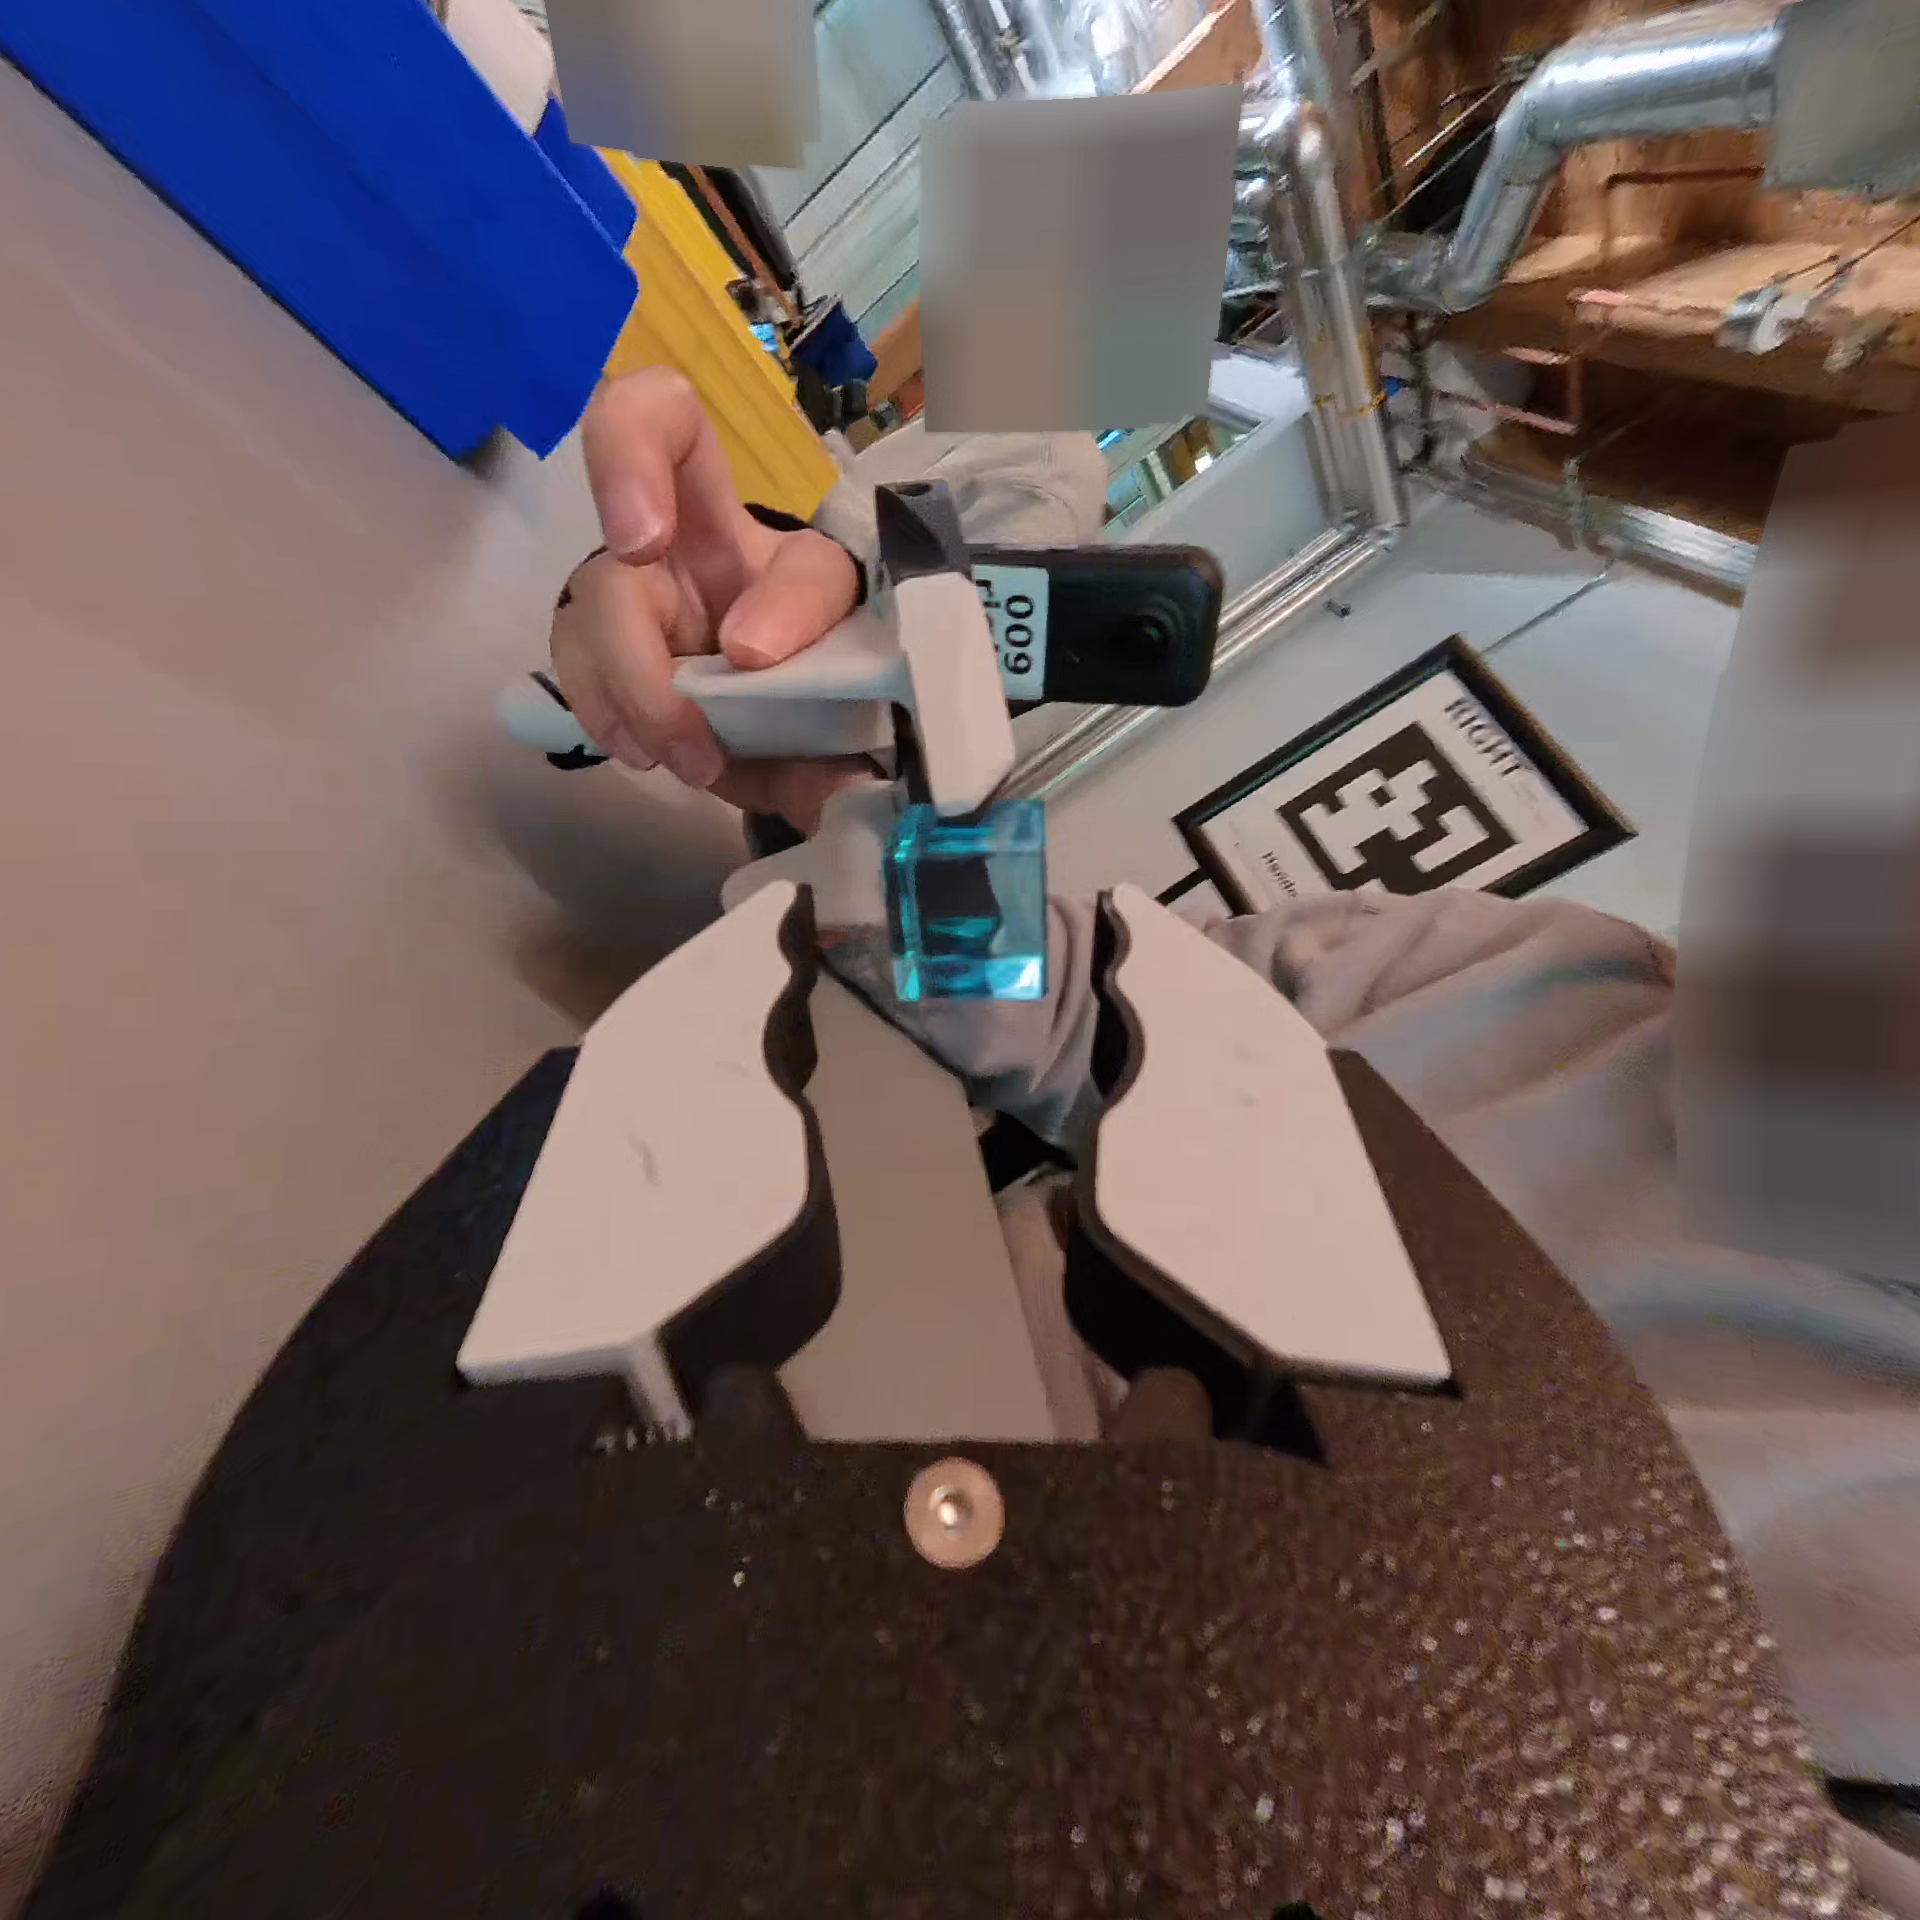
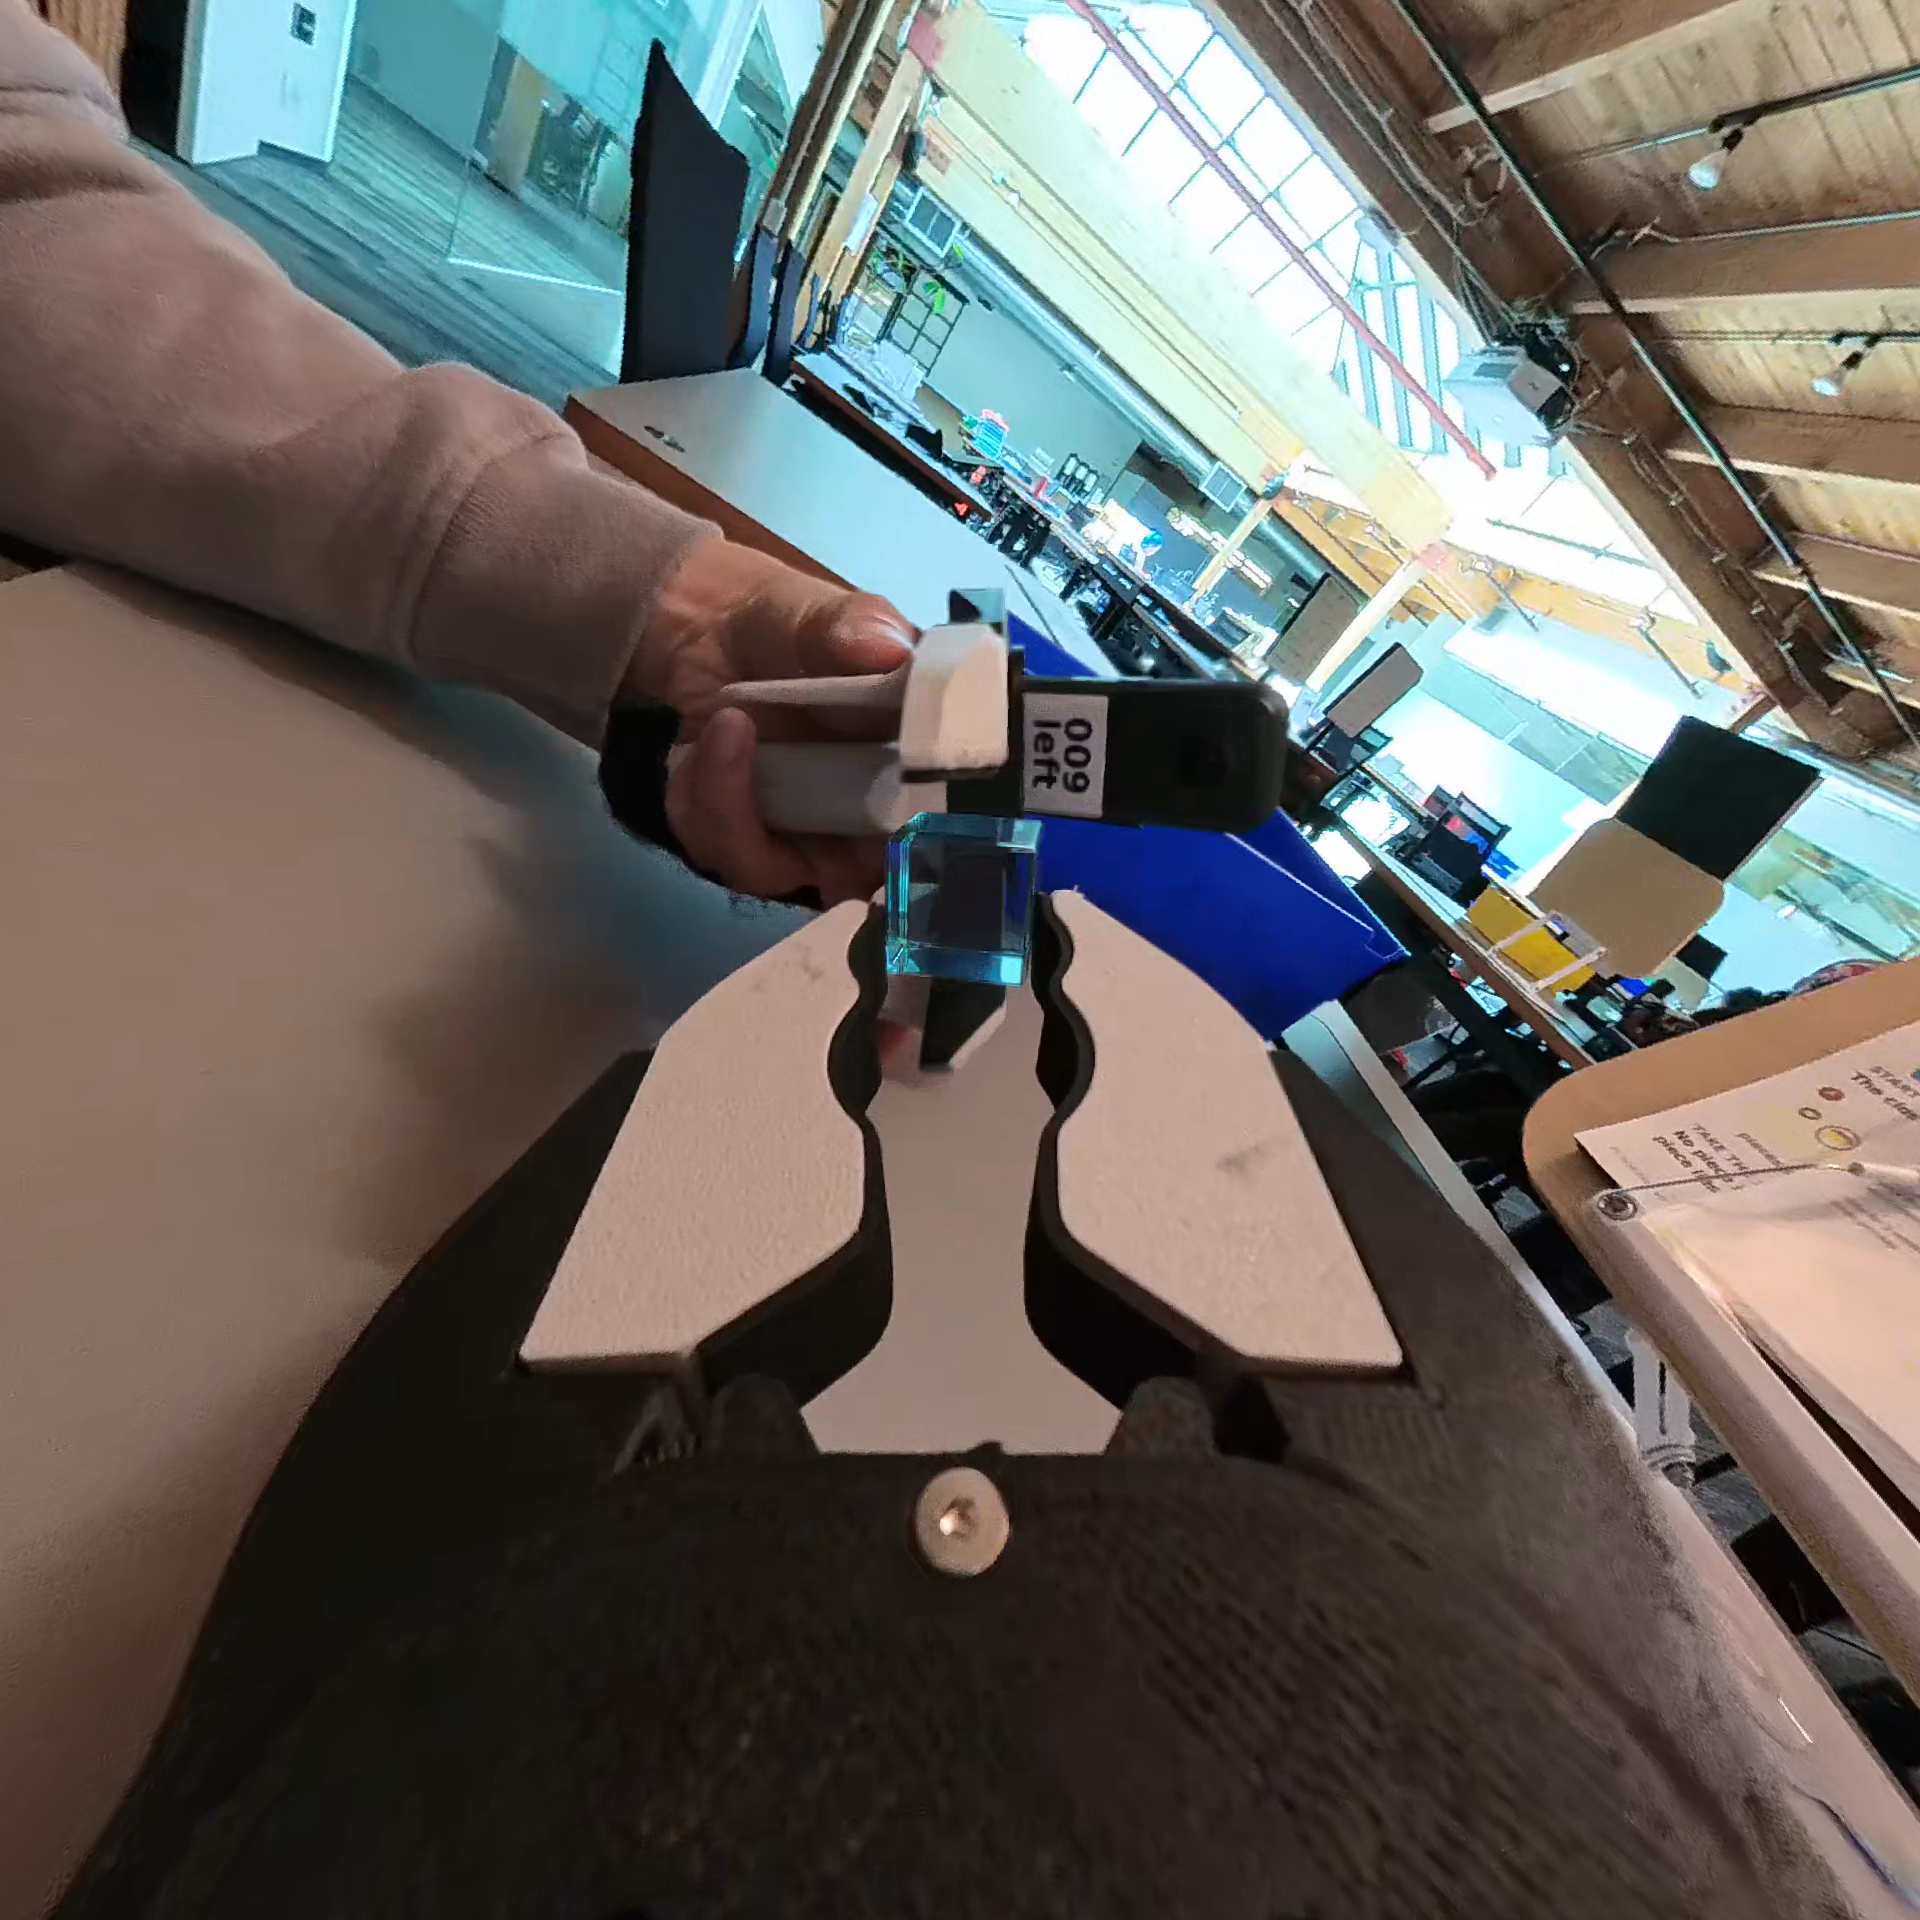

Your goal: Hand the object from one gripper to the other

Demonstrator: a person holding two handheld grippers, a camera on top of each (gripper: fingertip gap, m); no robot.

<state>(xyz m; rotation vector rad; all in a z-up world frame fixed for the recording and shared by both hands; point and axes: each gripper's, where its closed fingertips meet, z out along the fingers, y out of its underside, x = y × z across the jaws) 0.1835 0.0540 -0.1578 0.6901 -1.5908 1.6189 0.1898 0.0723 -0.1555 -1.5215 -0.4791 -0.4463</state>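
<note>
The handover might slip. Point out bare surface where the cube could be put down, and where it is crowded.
Bare: the pale tabletop between the grey sleeve and the right gripper, and beside the blue bin. Crowded: around the translucent blue cube, gripped by the right gripper with the open left gripper flanking it.

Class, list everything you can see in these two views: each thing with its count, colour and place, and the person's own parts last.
cube: one, clear blue, in the air between the grippers
bin: one, blue, behind the grippers
marker card: one, black-and-white, black frame, lying flat
paper sheets: several, white, on the wooden table
right hand: one, holding the right gripper
left hand: one, grey sleeve, holding the left gripper
left gripper: one, white fingers, open around the cube
right gripper: one, white fingers, shut on the cube
</note>
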